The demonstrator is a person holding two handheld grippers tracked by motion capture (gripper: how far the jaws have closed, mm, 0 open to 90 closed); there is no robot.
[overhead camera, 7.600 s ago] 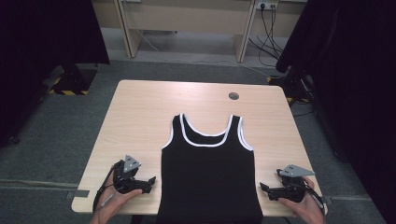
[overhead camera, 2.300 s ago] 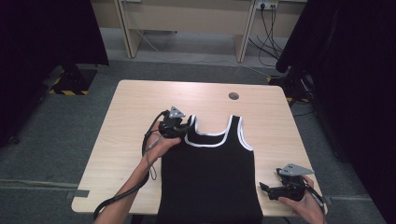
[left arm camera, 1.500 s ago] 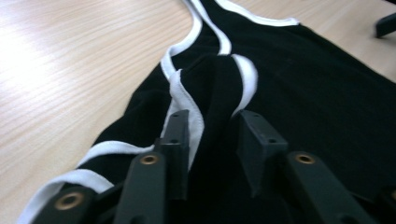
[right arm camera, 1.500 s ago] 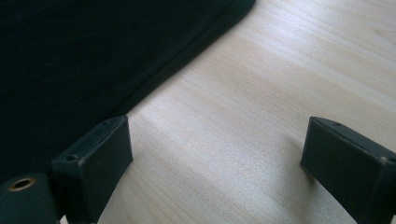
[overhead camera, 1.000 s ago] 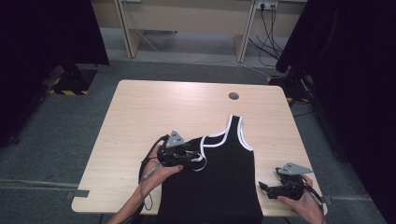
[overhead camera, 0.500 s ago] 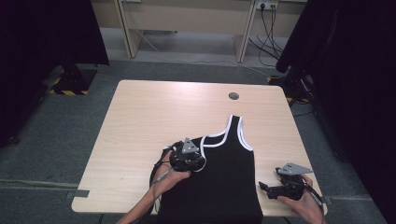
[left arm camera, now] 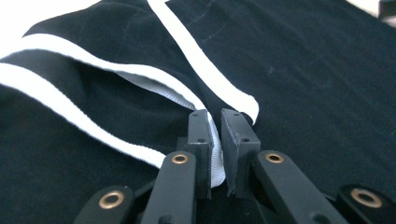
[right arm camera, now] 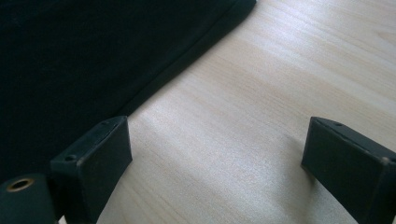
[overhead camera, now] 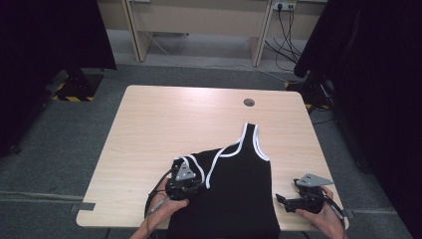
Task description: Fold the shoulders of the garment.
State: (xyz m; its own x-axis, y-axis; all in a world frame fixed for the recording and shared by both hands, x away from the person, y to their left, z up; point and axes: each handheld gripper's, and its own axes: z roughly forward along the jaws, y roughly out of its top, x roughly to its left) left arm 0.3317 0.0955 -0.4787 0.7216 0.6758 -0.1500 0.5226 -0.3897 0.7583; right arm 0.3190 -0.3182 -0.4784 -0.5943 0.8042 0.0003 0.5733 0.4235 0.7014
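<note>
On the pale wooden table [overhead camera: 149, 124], the left gripper [overhead camera: 185, 180] has just been closing its jaws, which now pinch the white-trimmed strap [left arm camera: 212, 140] of the black sleeveless fabric top [overhead camera: 239, 199], folded over the garment's left side. Further right, the right gripper [overhead camera: 293, 200] rests beside the top's hem, its jaws wide apart over bare wood.

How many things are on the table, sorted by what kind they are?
Black tank top with white trim: 1
Tongs held in hands: 2, the left tongs pinching the top's white strap, the right tongs open over bare wood
Round hole in the table: 1
Total: 4
</note>
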